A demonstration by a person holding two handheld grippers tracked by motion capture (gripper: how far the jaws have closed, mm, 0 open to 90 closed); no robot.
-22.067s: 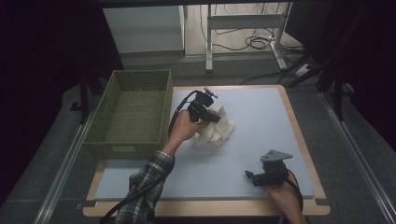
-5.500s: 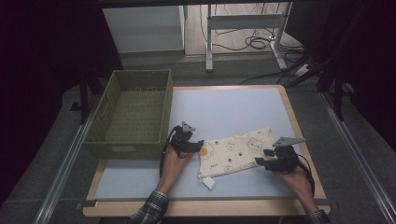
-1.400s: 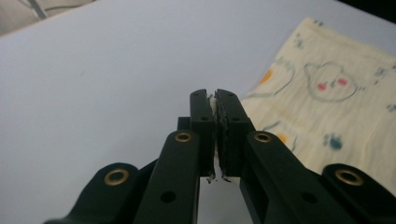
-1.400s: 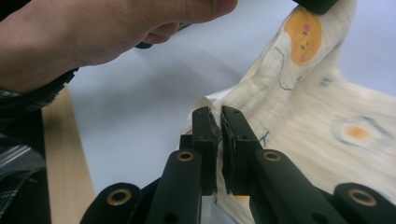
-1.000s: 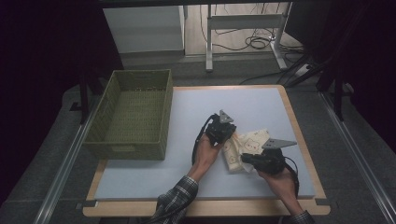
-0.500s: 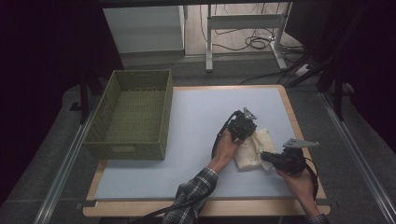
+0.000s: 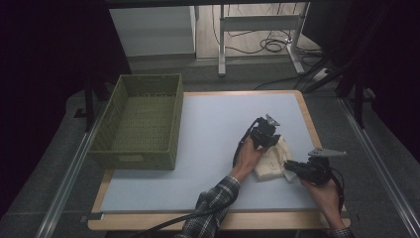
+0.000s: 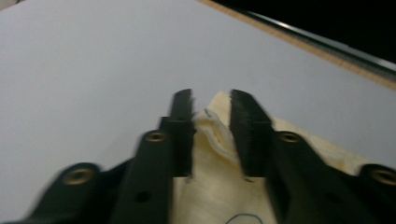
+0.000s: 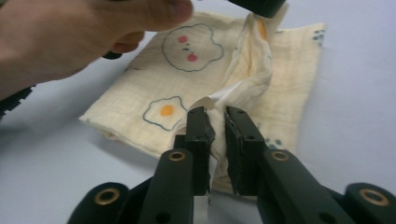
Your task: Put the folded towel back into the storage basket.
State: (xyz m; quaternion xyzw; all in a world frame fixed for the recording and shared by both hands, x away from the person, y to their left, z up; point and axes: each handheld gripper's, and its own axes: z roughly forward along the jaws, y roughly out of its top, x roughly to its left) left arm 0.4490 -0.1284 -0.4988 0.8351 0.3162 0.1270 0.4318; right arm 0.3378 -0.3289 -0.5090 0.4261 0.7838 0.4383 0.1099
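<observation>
cloth (image 9: 196, 79) | pale yellow | folded | bear, egg prints | rumpled ridge

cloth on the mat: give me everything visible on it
The cloth is pale cream, thin gauzy fabric, printed with bear faces and fried eggs, with a small white tag at one edge. It lies folded into a rough rectangle on the right part of the blue mat, with one raised, bunched ridge across the top. Both tongs have just been opening: the left tongs straddle an edge fold, the right tongs straddle the ridge's near end, pads loosened off the fabric.
</observation>
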